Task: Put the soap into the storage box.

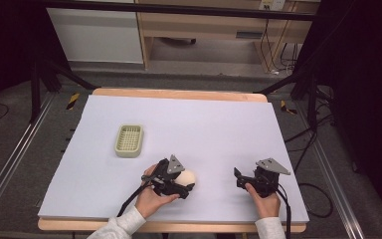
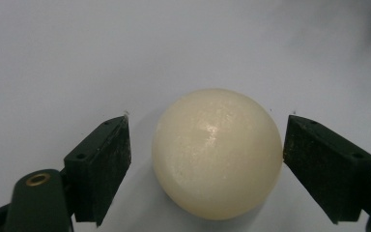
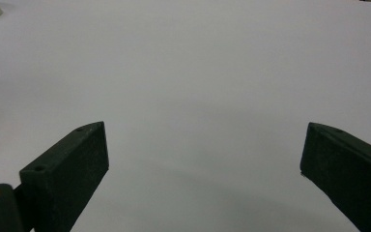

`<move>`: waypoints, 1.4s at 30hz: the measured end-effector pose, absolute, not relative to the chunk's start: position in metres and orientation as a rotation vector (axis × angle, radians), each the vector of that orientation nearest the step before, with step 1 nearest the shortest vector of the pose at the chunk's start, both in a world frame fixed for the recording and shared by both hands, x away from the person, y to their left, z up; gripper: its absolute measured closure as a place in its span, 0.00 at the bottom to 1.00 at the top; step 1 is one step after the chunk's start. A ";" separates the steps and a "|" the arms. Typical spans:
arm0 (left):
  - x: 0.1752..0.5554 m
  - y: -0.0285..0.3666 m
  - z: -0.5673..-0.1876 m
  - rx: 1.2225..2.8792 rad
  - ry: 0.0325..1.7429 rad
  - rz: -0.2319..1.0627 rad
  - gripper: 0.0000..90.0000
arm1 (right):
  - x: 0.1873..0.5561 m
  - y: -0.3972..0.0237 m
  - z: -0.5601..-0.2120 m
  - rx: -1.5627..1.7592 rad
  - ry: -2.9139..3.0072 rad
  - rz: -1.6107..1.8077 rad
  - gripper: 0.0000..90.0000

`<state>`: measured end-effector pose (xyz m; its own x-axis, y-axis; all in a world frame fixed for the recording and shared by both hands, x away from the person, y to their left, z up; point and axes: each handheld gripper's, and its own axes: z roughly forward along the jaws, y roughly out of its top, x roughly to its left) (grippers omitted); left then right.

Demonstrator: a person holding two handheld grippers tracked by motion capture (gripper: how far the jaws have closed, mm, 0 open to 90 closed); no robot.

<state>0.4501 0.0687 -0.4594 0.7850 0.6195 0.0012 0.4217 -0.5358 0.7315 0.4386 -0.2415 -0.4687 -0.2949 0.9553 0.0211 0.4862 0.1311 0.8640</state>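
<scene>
A cream-coloured round ball (image 2: 217, 152), smooth like a bar of soap, lies on the white table cover near the front middle (image 1: 188, 176). My left gripper (image 1: 189, 182) is down at the table with its jaws on either side of the ball. In the left gripper view, the left gripper (image 2: 207, 121) is open: one jaw sits right at the ball's edge and the other stands a little apart. My right gripper (image 1: 238, 178) rests farther right, open, with bare cover between its jaws (image 3: 206, 126).
A pale green slotted soap dish (image 1: 129, 140) stands on the cover (image 1: 204, 124) behind and to the left of the left gripper. The wooden table edge (image 1: 179, 93) runs along the back. Stands and cables flank the table on the floor.
</scene>
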 end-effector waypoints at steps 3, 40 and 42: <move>0.450 0.066 -0.462 2.219 0.772 0.333 0.19 | 0.439 -0.241 -0.469 1.387 1.854 1.085 0.04; 0.453 0.058 -0.471 2.286 0.778 0.325 0.27 | 0.439 -0.241 -0.471 1.402 1.864 1.086 0.04; 0.453 0.059 -0.471 2.288 0.777 0.320 0.27 | 0.439 -0.241 -0.471 1.407 1.866 1.090 0.04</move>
<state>0.4532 0.0587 -0.4708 0.7903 0.6126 0.0107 0.4426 -0.5829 0.6814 0.4389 -0.2412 -0.4710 -0.2961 0.9543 0.0396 0.5034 0.1207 0.8556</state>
